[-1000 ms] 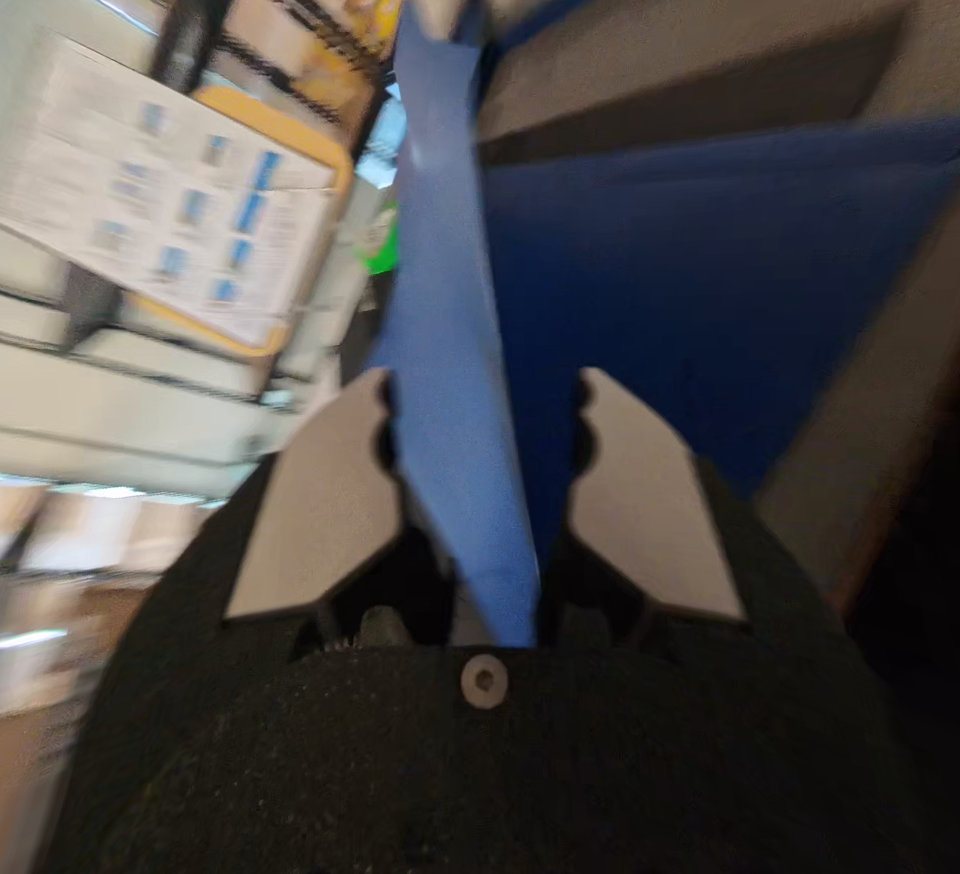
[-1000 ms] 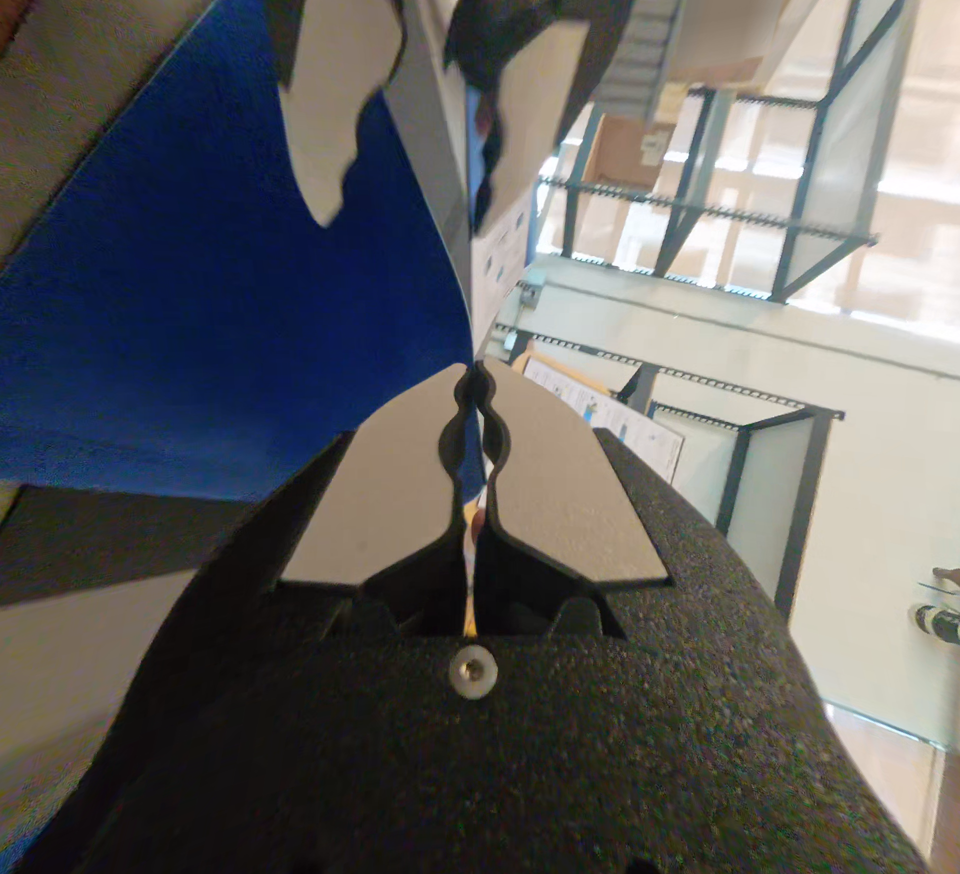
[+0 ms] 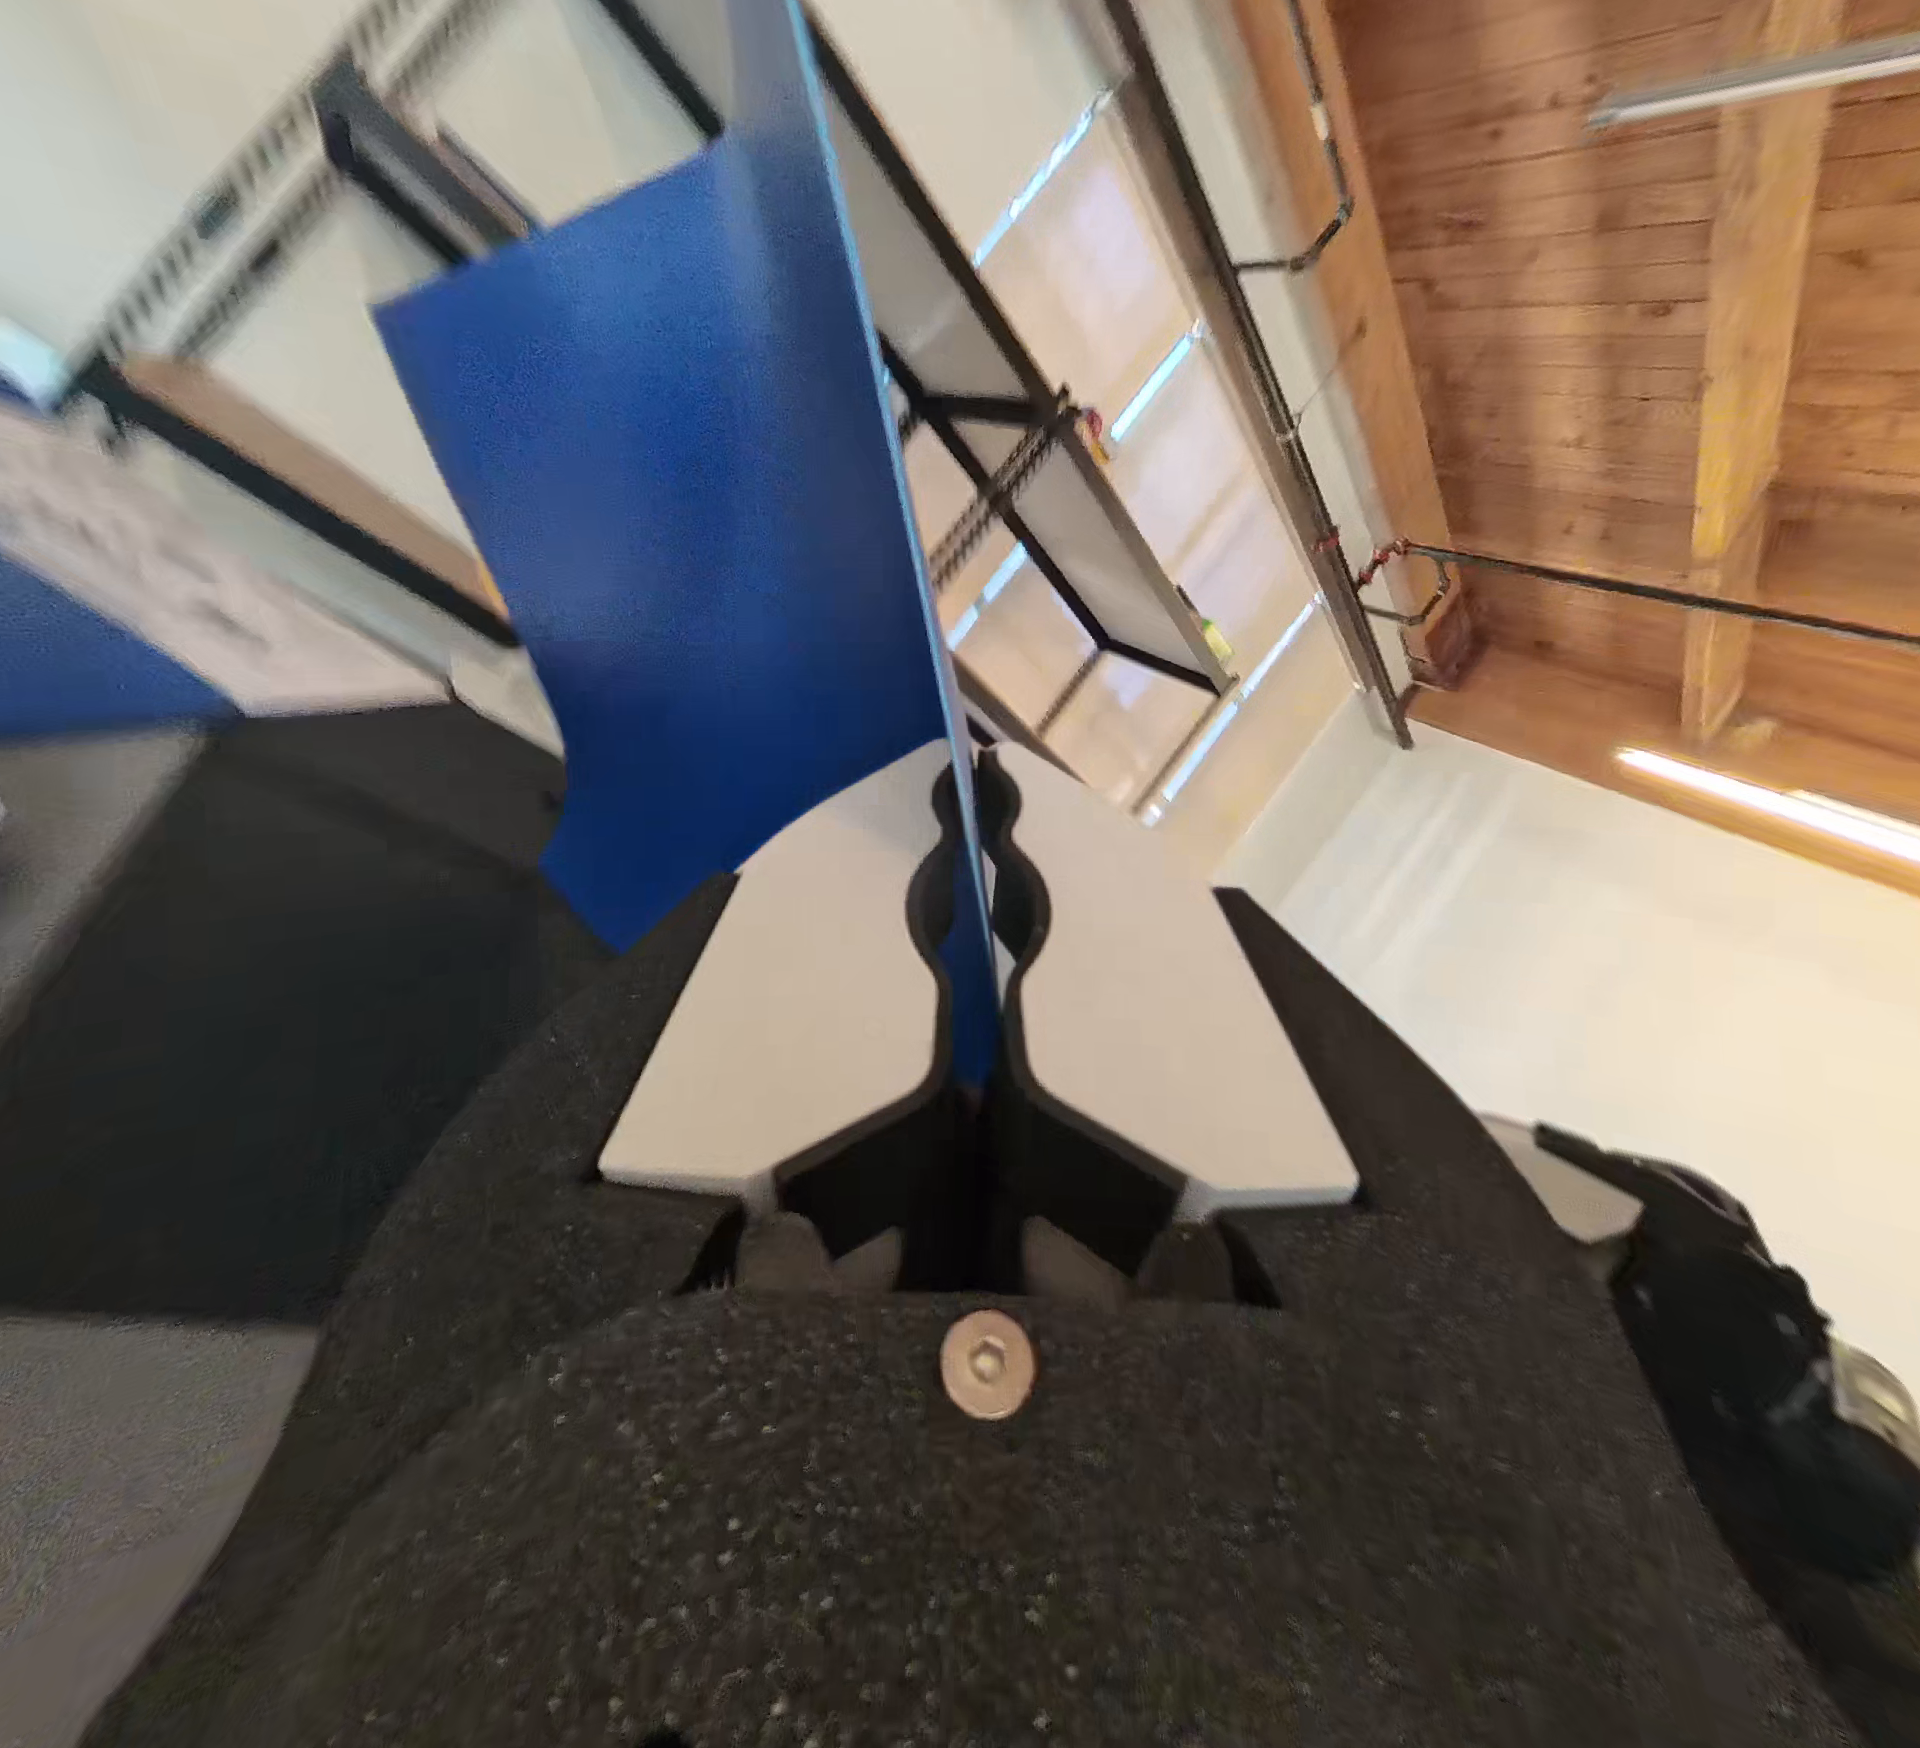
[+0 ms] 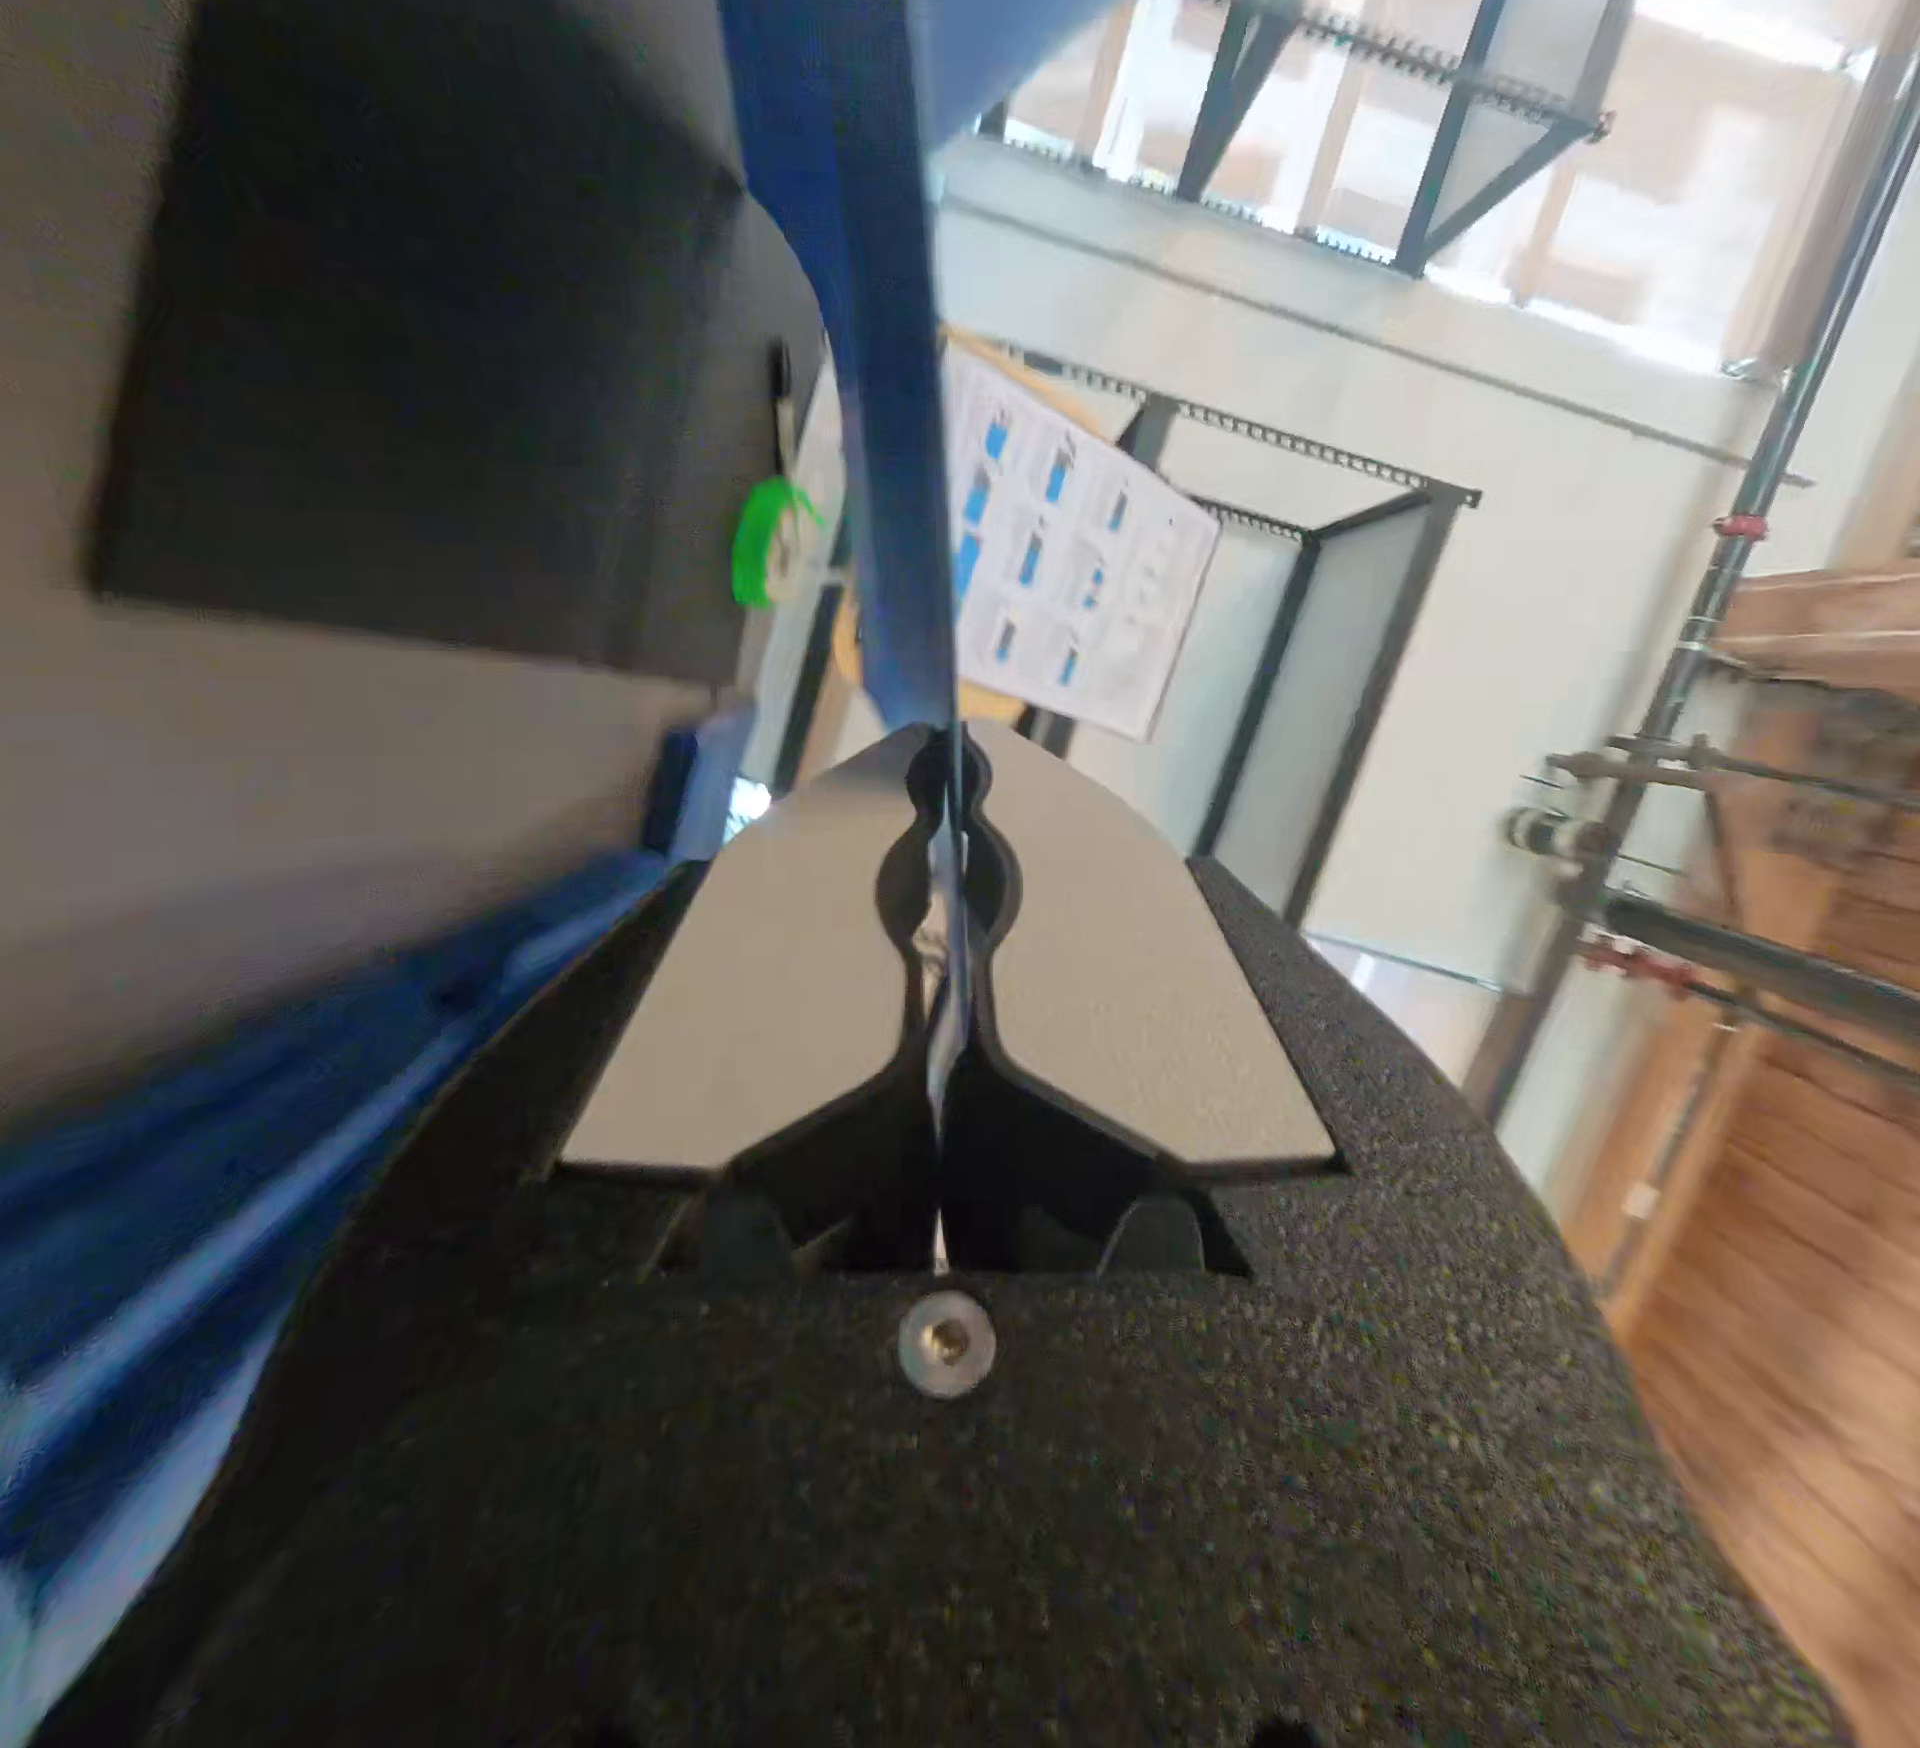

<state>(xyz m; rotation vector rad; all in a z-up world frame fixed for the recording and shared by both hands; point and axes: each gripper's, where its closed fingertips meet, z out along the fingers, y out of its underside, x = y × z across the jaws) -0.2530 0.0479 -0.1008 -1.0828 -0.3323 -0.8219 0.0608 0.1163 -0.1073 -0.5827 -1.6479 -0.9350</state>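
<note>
A thin blue sheet (image 3: 686, 493), blue on one face and pale on the other, hangs in the air between both grippers. My left gripper (image 3: 971, 763) is shut on one edge of it; the sheet runs up and away from the jaws and curves to the left. My right gripper (image 4: 948, 742) is shut on another edge of the blue sheet (image 4: 883, 348), which rises edge-on from the jaws toward the top of the view. The other gripper (image 3: 1756, 1366) shows dark at the lower right of the left wrist view.
A grey table with a black mat (image 4: 436, 264) lies left in the right wrist view, more blue sheets (image 4: 208, 1179) at its lower left. A printed page (image 4: 1081, 576) hangs on black metal shelving (image 4: 1340, 659). A roll of green tape (image 4: 764, 545) sits by the mat. Wooden ceiling (image 3: 1558, 244) is at right.
My left gripper, open around the sheet's edge a second ago, has shut on it. Both grippers have swung upward, lifting the sheet off the table; the views now face shelves and ceiling.
</note>
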